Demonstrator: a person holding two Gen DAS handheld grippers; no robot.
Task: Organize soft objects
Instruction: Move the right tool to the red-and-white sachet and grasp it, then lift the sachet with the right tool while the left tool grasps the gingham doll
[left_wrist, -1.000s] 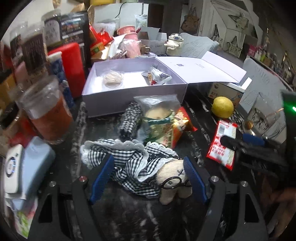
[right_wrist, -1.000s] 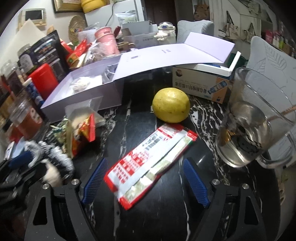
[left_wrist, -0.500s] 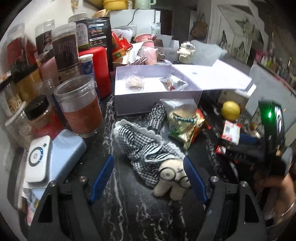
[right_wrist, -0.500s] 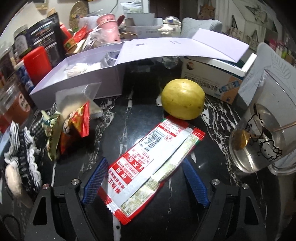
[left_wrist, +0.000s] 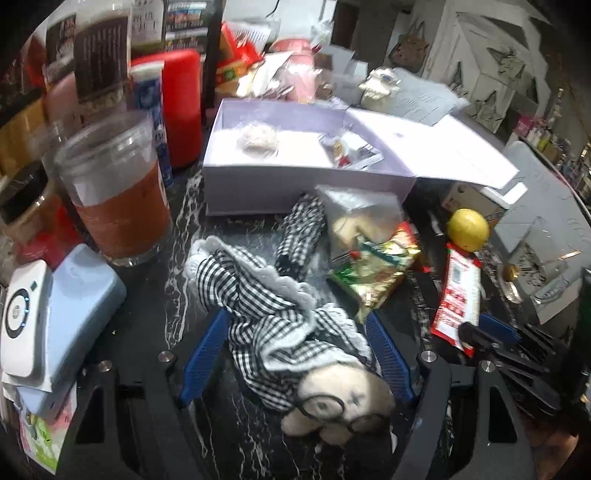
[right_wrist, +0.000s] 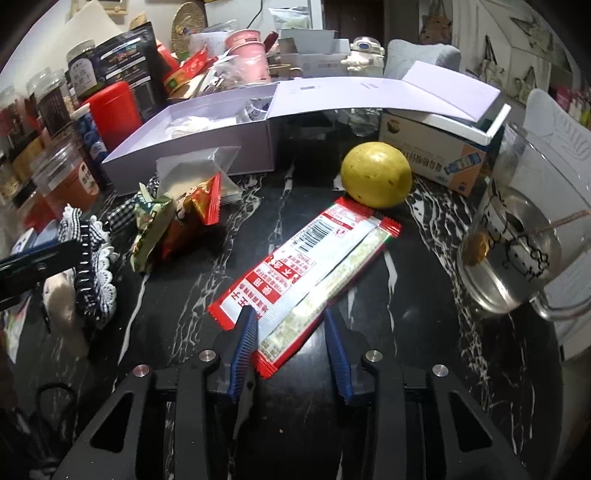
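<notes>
The lavender box sits open on the dark marble table, holding a pale round bundle and a small clear packet. In front of it lies the plush toy in checked cloth, between the spread blue fingers of the left gripper, which do not clamp it. The right gripper straddles the end of the red sachet, its jaws narrowed but not visibly pressing. A glass mug holds clear liquid.

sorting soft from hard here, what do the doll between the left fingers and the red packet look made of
Doll: plush, fuzzy cream head, woven checked cloth dress with lace trim. Red packet: thin glossy plastic film, by its sheen and crimped, serrated ends.
</notes>
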